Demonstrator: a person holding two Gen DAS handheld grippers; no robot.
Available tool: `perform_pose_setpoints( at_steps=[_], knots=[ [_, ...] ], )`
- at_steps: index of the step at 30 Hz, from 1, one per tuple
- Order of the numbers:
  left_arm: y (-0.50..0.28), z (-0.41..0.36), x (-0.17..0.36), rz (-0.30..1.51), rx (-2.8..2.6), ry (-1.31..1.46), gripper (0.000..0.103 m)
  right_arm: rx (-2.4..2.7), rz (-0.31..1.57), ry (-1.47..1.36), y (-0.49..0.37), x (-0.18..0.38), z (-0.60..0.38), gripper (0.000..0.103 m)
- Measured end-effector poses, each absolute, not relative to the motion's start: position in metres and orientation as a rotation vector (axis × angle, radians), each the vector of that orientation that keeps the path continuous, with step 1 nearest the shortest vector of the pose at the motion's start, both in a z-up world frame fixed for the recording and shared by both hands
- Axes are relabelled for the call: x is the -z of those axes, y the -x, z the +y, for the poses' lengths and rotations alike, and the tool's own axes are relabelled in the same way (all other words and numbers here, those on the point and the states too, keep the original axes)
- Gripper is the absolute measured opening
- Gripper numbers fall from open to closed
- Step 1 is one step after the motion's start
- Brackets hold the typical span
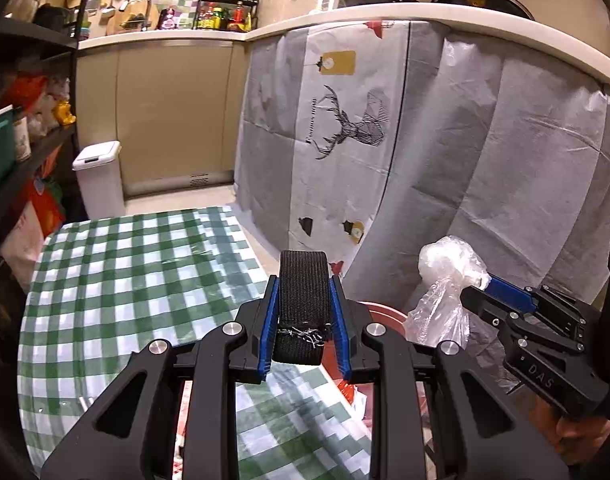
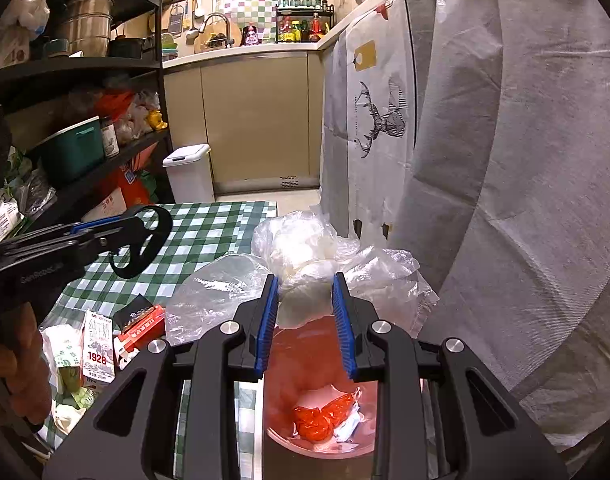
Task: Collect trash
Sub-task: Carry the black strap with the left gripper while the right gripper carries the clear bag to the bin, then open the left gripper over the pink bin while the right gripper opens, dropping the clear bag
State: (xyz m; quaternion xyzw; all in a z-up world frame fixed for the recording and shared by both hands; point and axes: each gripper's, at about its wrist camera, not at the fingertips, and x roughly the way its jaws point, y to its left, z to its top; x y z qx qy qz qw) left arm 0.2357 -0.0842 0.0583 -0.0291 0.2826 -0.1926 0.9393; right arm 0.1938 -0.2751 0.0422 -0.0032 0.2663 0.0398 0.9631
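Over the red bin (image 2: pixel 317 404) at the table's right edge, the right gripper (image 2: pixel 305 308) grasps a crumpled clear plastic bag (image 2: pixel 305 264) between its blue pads. Red wrapping (image 2: pixel 323 418) lies at the bin's bottom. Beside it, above the green-checked tablecloth (image 1: pixel 125 264), the left gripper (image 1: pixel 304 312) is clenched on a loop of black webbing strap (image 1: pixel 303 300). Milk cartons (image 2: pixel 99 346) lie near the table's left edge.

Green-and-white checked tablecloth (image 1: pixel 125 280), black strap (image 1: pixel 303 304), red bin (image 2: pixel 321 380).
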Motion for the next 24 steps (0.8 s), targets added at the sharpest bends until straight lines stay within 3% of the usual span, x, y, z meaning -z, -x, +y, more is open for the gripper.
perform_pose_setpoints(
  at_steps=[24],
  knots=[
    [-0.253, -0.146, -0.032, 0.634, 0.485, 0.029, 0.024, 0.014, 0.588, -0.035, -0.203, -0.028, -0.316, 0.029]
  ],
)
